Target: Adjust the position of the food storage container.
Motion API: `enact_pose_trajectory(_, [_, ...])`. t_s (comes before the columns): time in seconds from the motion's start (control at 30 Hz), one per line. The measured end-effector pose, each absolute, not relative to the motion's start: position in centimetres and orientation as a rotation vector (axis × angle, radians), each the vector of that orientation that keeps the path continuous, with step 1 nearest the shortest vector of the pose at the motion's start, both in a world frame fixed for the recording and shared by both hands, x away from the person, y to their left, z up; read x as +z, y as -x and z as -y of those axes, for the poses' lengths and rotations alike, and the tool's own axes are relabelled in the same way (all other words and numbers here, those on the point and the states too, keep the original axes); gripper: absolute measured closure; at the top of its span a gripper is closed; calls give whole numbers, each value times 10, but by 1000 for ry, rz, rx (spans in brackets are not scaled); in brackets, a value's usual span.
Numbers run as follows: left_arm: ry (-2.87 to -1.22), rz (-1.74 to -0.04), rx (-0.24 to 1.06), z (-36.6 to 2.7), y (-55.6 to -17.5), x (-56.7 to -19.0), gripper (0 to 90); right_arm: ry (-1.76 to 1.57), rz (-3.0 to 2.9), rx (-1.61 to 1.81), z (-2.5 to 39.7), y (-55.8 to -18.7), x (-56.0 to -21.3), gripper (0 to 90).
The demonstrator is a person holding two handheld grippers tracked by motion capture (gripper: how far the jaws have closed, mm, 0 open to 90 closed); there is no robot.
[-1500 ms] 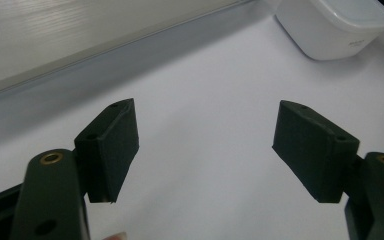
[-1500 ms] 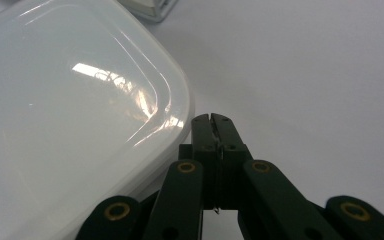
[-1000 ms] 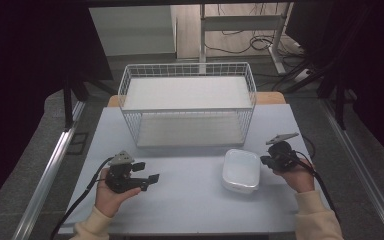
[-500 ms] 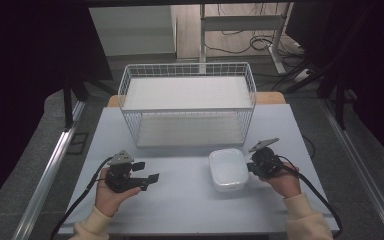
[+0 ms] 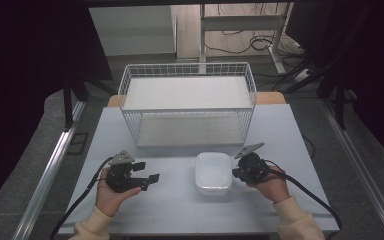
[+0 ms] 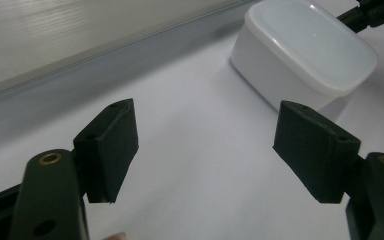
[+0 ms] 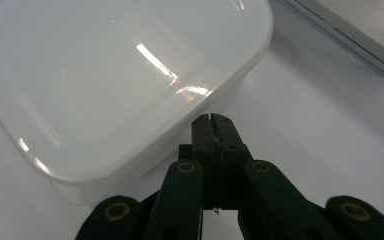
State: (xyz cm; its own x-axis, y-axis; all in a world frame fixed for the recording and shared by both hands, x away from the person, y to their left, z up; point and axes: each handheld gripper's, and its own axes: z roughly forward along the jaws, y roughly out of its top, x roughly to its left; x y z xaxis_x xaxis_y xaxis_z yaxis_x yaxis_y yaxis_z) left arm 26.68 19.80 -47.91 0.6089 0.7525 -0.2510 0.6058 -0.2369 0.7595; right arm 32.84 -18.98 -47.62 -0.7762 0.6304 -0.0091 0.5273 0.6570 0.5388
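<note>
Item: white, lidded, rounded-rectangular plastic container [image 5: 213, 172], flat on the pale grey worktop [image 5: 180, 210], just in front of the white wire basket [image 5: 187, 107] and between the 2 grippers.
Right gripper [image 5: 236, 174]: fingers [image 7: 213, 131] clenched on nothing, tips pressed to the container's right side wall just under the lid rim.
Left gripper [image 5: 150, 179]: fingers [image 6: 107, 146] released and spread wide, aimed at the container from well apart, resting low in the hand.
Step in hand (judged): nudging the container sideways along the worktop with the 2 clenched right fingers.
Good practice (judged): keep the push low on the wall and level, since a high contact could tip the box or lift the lid.
Direction (judged): push through the middle of the side, or the container would likely pivot.
Risk (judged): smooth plastic on a smooth worktop might skid; slow pressure suited best.
Support (judged): the spread left fingers could receive the far side.
</note>
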Motion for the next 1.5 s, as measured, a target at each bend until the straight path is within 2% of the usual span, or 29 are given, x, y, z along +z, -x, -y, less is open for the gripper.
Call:
enact_pose_trajectory(0.63, [-1951,-1084,196,-195,-268,-483,258,-851,-2644,851,144,-326,-485,894])
enact_pose_trajectory(1.2, [-1926,-1097,197,-200,-268,-478,257,-955,-2481,1053,184,-291,-456,879])
enact_pose_trajectory(1.27, [-1923,-1100,198,-200,-268,-477,256,-958,-2463,1095,188,-288,-454,833])
enact_pose_trajectory(1.3, [-1929,-1111,223,-199,-266,-475,254,-980,-2450,1142,192,-284,-454,726])
enact_pose_trajectory(1.37, [-1946,-1103,257,-198,-264,-473,251,-989,-2431,1186,195,-280,-454,573])
enact_pose_trajectory(1.4, [-1953,-1096,270,-196,-263,-471,251,-989,-2431,1186,195,-280,-454,573])
enact_pose_trajectory(1.47, [-1943,-1078,255,-194,-261,-467,245,-1025,-2429,1247,198,-275,-457,401])
enact_pose_trajectory(1.5, [-1943,-1078,255,-194,-261,-467,244,-1032,-2428,1265,199,-275,-458,401])
